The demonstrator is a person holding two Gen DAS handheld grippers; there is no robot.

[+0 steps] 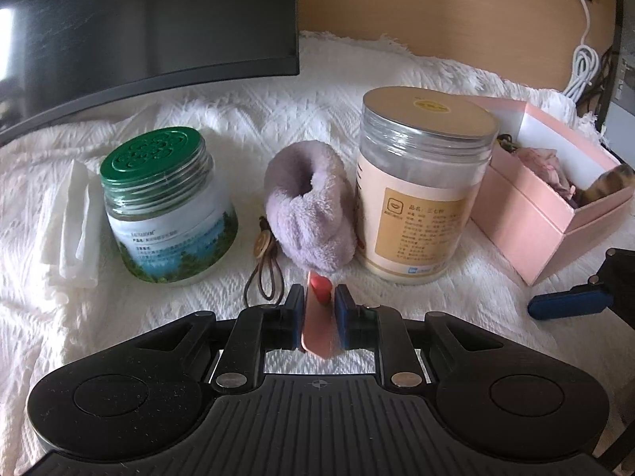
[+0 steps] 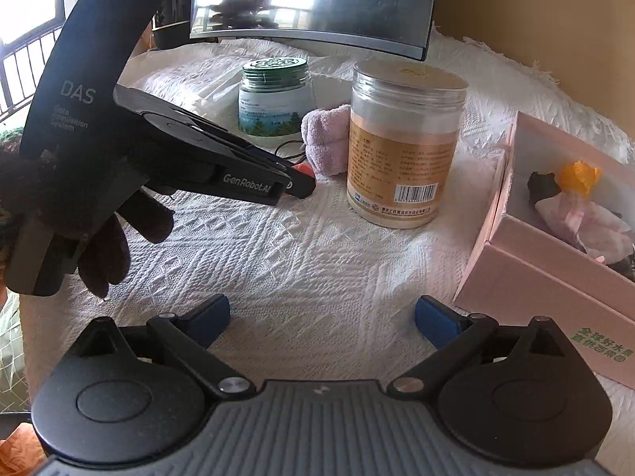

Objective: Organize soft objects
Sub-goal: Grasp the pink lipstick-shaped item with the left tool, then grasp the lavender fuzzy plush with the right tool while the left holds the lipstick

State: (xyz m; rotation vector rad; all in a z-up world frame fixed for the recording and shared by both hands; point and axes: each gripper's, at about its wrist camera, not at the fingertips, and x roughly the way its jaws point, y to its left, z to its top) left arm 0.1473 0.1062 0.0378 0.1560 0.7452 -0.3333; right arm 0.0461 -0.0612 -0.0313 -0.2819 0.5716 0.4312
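Holding pink clip (image 1: 317, 317) in left claw (image 1: 319, 297) | right claw (image 2: 321, 319) wide | pink box (image 2: 528, 273) holds scrunchies (image 2: 587, 218)

The right tongs (image 2: 322, 322) gape empty above the white quilted cloth (image 2: 301, 246), beside the open pink cardboard box (image 2: 528, 277).

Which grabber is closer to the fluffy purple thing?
Left. The left gripper is right in front of the fluffy purple scrunchie; the right gripper is farther back, open.

Soft daylight, glare on monitor (image 2: 309, 4), fisheye-bent edges, sharp focus.
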